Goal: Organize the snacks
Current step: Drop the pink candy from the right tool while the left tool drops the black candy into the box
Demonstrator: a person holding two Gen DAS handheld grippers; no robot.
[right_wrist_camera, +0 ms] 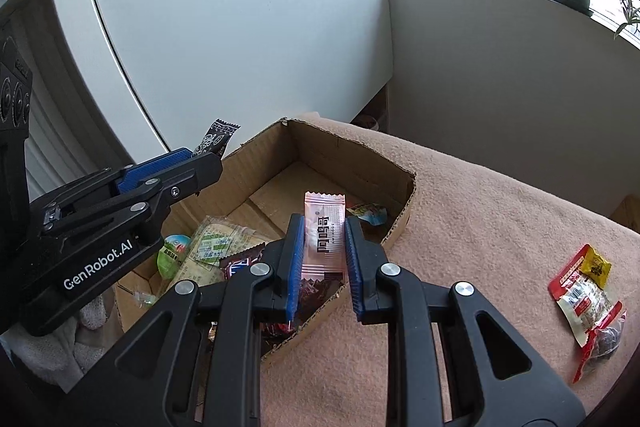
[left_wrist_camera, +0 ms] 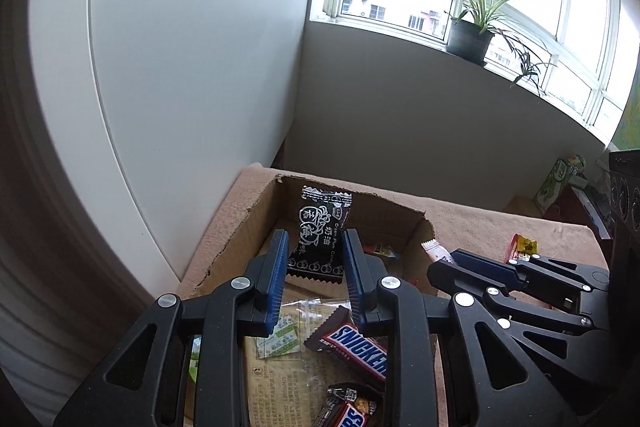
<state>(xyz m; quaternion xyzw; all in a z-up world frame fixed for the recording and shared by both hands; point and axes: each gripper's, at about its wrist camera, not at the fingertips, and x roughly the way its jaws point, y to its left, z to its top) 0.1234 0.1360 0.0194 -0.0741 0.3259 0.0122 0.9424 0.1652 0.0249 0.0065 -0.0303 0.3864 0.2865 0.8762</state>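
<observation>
My left gripper [left_wrist_camera: 316, 247] is shut on a black plum-candy packet [left_wrist_camera: 320, 227] and holds it upright above the open cardboard box [left_wrist_camera: 236, 239]. My right gripper [right_wrist_camera: 322, 231] is shut on a pink candy packet [right_wrist_camera: 323, 227] above the box's near right wall [right_wrist_camera: 400, 223]. The box holds Snickers bars [left_wrist_camera: 352, 347], green-and-white sachets [right_wrist_camera: 212, 247] and a green jelly cup [right_wrist_camera: 174, 253]. The left gripper with its black packet [right_wrist_camera: 214, 143] shows at the left of the right wrist view. The right gripper [left_wrist_camera: 440, 261] shows at the right of the left wrist view.
The box stands on a pinkish-tan cloth [right_wrist_camera: 480, 227]. A red-and-yellow snack packet [right_wrist_camera: 584, 291] lies on the cloth to the right. A white cabinet [right_wrist_camera: 220, 27] stands behind the box. A potted plant [left_wrist_camera: 470, 39] sits on the windowsill.
</observation>
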